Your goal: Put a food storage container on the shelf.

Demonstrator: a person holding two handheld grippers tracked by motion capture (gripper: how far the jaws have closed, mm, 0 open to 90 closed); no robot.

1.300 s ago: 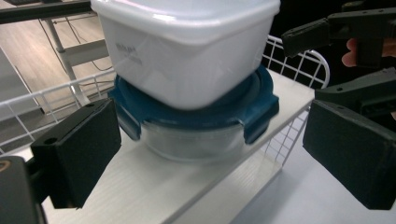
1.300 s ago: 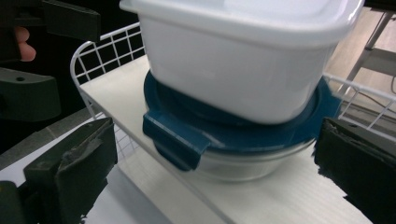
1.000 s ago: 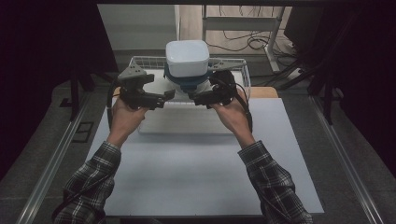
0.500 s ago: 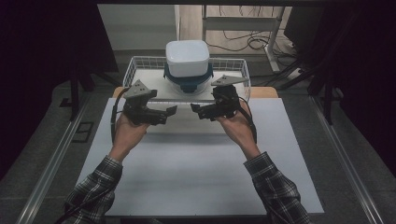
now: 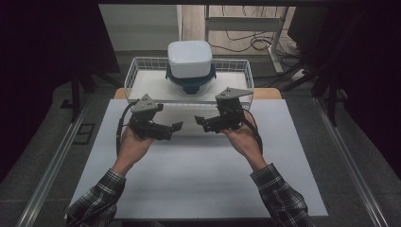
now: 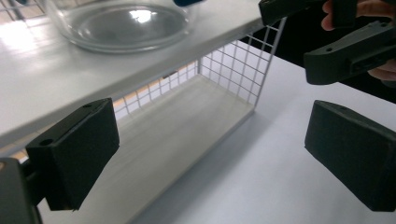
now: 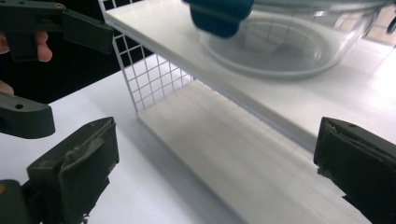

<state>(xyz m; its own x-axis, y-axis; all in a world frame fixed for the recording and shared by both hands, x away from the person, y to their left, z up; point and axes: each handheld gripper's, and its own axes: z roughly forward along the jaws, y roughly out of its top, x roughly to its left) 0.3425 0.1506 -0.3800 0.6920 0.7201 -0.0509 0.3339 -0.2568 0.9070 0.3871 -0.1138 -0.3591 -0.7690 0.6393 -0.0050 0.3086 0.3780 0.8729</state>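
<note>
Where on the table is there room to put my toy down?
The white mat is bare between the two forearms and out to its near edge. The strips outside each arm are bare too. It is crowded at the far side: the left gripper and right gripper sit before the wire basket holding the lidded glass container.
</note>
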